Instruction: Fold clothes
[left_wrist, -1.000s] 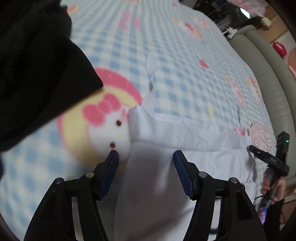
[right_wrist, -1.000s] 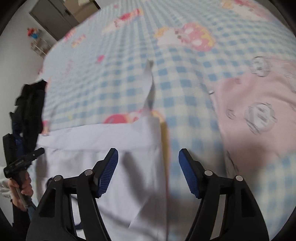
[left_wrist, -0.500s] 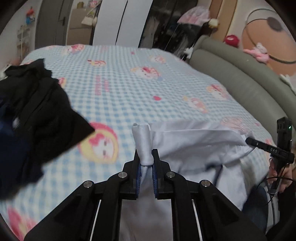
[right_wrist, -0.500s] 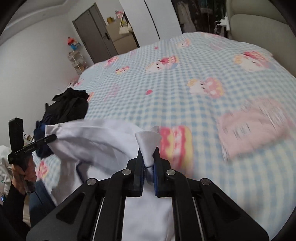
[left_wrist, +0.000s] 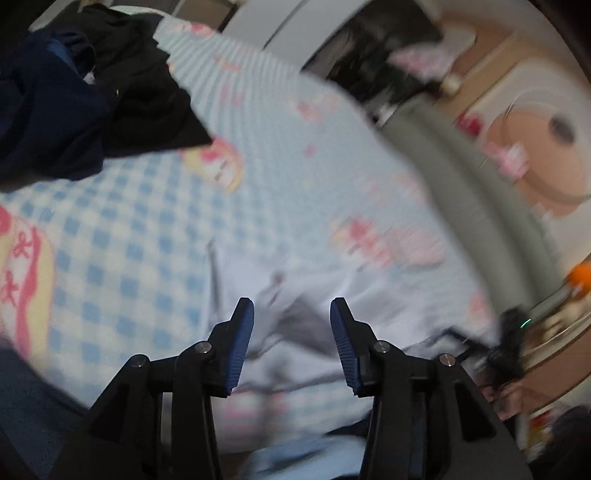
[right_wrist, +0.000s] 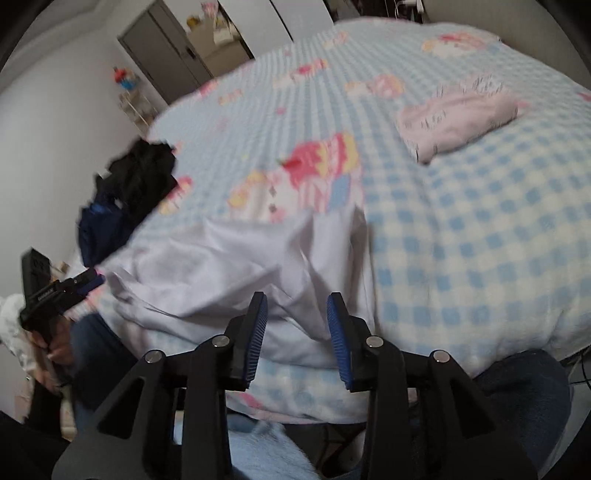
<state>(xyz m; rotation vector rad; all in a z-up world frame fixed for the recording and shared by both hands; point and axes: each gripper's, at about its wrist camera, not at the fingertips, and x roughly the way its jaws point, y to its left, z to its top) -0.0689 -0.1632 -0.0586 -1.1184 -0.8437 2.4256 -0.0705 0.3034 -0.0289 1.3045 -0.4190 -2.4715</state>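
Observation:
A white garment (right_wrist: 221, 266) lies rumpled on the blue checked bed (right_wrist: 480, 229), doubled over near the bed's front edge. My right gripper (right_wrist: 297, 325) hovers just above its near right part. The jaws are opening and the pads press on nothing. In the left wrist view the same white garment (left_wrist: 295, 295) shows blurred beyond my left gripper (left_wrist: 291, 332), whose jaws are also opening, with no cloth pinched between the pads. The left gripper (right_wrist: 90, 280) also shows at the far left of the right wrist view, held by a hand.
A pile of black and navy clothes (left_wrist: 74, 92) sits at the bed's far left, and the same pile (right_wrist: 136, 184) shows in the right wrist view. A folded pink garment (right_wrist: 458, 122) lies at the far right. A grey padded headboard (left_wrist: 461, 177) borders the bed.
Both grippers closed on the white garment's far corners, lifted them and drew them back toward the near edge. Now both have let go and the cloth lies doubled over.

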